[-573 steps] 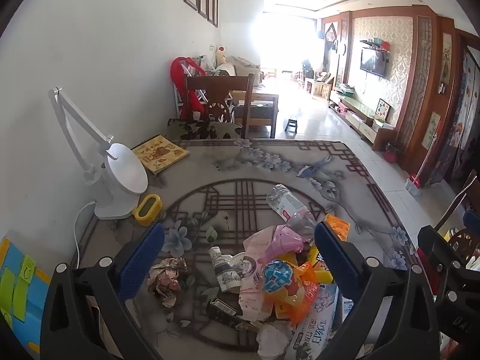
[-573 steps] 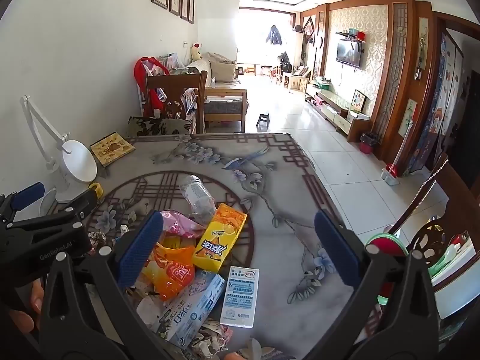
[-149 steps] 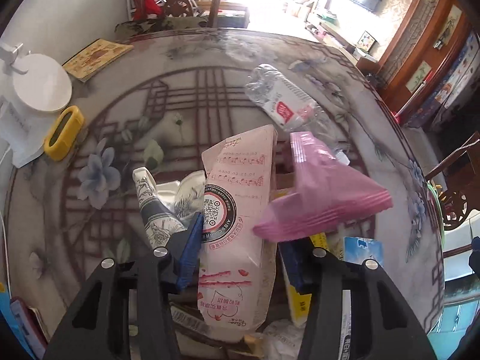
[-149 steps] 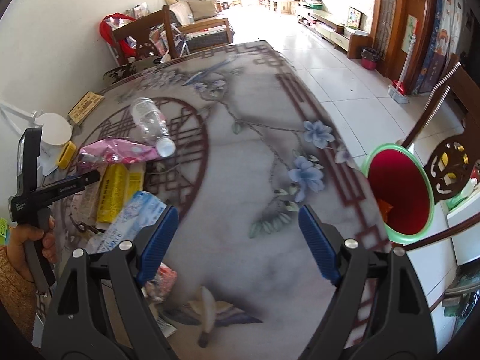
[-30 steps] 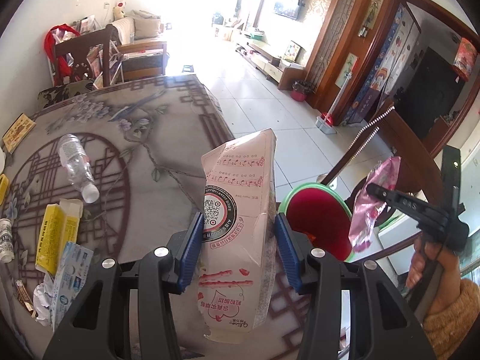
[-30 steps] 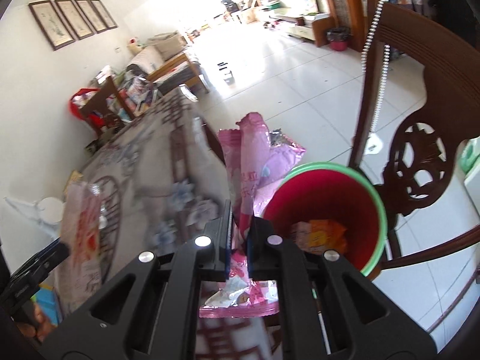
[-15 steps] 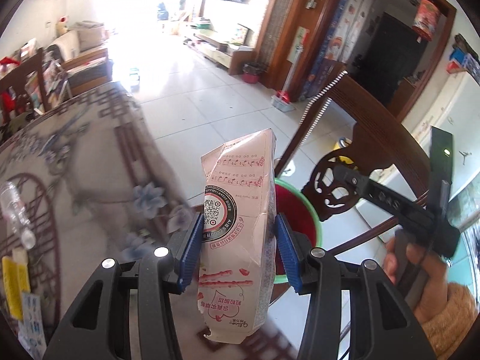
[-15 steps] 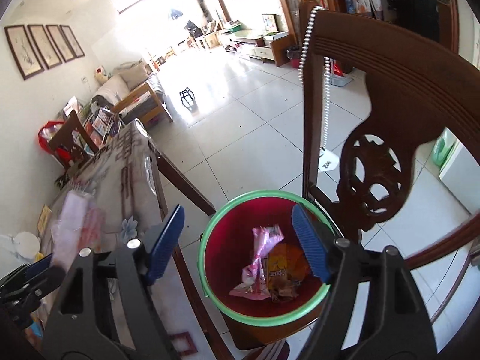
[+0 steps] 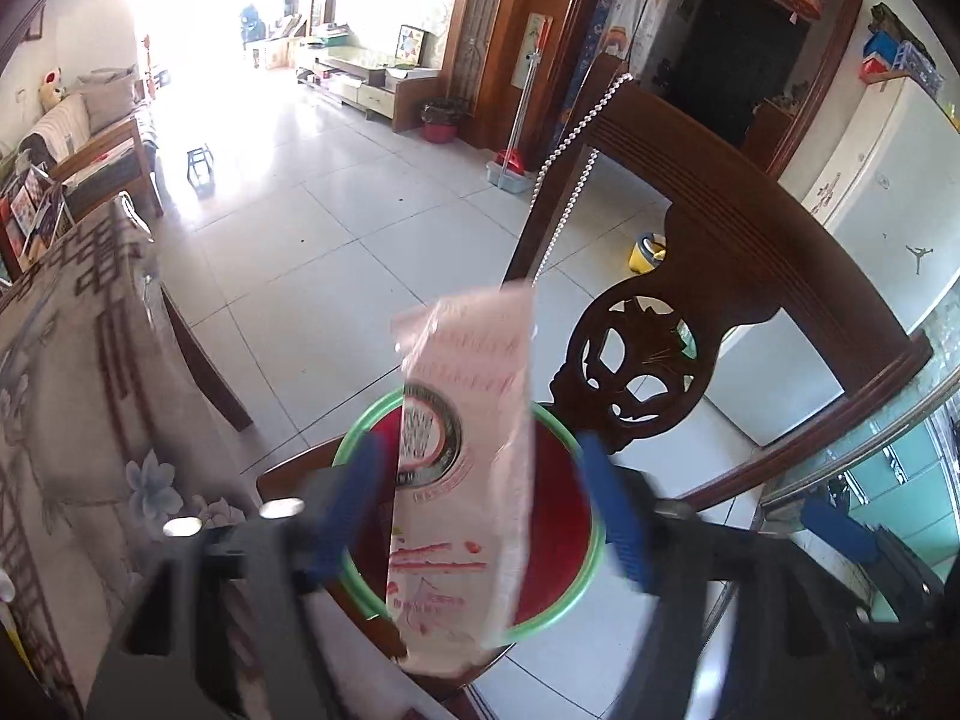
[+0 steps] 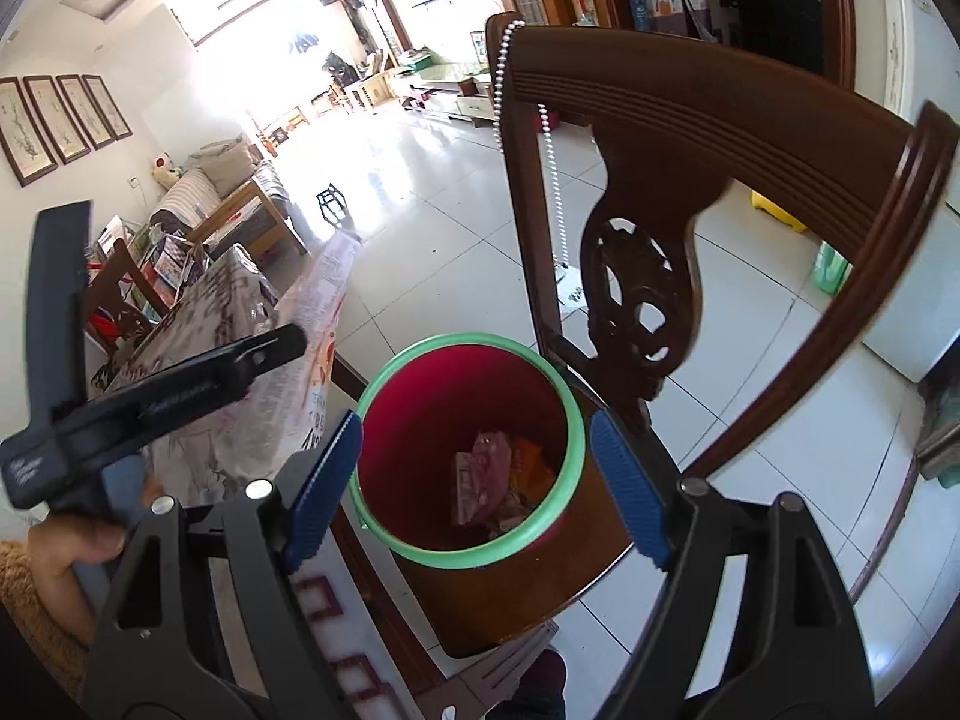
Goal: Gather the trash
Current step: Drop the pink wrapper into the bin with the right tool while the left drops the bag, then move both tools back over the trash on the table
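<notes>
Pink paper bag (image 9: 465, 462) hangs loose above red bin (image 9: 555, 504).

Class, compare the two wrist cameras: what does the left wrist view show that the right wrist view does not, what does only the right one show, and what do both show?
Left only: the printed face of the pink paper bag between the left gripper's open jaws, which have just been opening.

Right only: the wrappers lying inside the bin, and a hand gripping the left gripper's handle.

Both: the red bin with its green rim, the carved wooden chair and the patterned table.
</notes>
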{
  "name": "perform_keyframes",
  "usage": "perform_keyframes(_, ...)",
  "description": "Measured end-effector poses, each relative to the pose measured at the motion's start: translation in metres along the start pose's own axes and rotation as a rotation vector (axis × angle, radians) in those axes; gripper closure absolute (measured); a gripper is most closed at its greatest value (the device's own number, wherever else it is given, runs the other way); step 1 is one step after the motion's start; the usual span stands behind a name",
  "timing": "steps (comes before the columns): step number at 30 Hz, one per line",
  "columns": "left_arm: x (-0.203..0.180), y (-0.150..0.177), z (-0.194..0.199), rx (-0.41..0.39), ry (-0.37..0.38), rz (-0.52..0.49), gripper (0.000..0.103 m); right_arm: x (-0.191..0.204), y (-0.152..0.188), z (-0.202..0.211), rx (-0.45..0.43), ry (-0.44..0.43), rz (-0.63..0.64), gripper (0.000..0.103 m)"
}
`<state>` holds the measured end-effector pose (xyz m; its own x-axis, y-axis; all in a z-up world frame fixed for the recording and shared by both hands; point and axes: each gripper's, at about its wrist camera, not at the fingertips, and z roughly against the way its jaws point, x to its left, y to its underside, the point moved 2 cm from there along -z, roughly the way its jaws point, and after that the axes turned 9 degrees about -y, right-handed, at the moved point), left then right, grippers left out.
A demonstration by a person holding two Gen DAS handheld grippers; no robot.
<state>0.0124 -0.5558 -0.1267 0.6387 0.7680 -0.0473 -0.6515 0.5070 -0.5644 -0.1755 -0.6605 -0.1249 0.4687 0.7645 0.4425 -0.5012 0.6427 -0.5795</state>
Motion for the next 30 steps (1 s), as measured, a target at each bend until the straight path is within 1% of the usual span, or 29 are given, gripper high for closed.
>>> perform_keyframes(3,0.004,0.001,0.009,-0.02,0.01,0.018,0.021,-0.001,0.001,0.002,0.001,0.003,0.0,0.026)
perform_keyframes(6,0.015,0.007,0.029,-0.054,-0.006,0.014,0.021,0.007,0.001,-0.002,0.009,-0.007,0.012,0.026)
perform_keyframes(8,0.032,0.013,0.048,-0.075,-0.019,0.035,0.021,0.017,0.0,-0.006,0.02,-0.021,0.024,0.026)
perform_keyframes(11,0.068,0.021,0.082,-0.123,-0.048,0.102,0.021,0.039,-0.001,-0.017,0.037,-0.052,0.057,0.025)
perform_keyframes(13,0.092,0.028,0.1,-0.149,-0.082,0.143,0.021,0.061,0.0,-0.027,0.052,-0.086,0.084,0.025)
perform_keyframes(14,0.111,0.034,0.114,-0.164,-0.106,0.178,0.021,0.07,0.0,-0.032,0.059,-0.1,0.096,0.024)
perform_keyframes(18,0.168,0.054,0.149,-0.189,-0.172,0.287,0.021,0.123,0.009,-0.053,0.106,-0.171,0.168,0.024)
perform_keyframes(20,0.196,0.07,0.164,-0.197,-0.2,0.334,0.021,0.151,0.017,-0.057,0.115,-0.2,0.207,0.024)
perform_keyframes(24,0.245,0.102,0.188,-0.197,-0.255,0.381,0.021,0.201,0.036,-0.059,0.12,-0.242,0.254,0.023)
perform_keyframes(30,0.315,0.158,0.217,-0.187,-0.301,0.443,0.021,0.268,0.073,-0.065,0.156,-0.248,0.306,0.023)
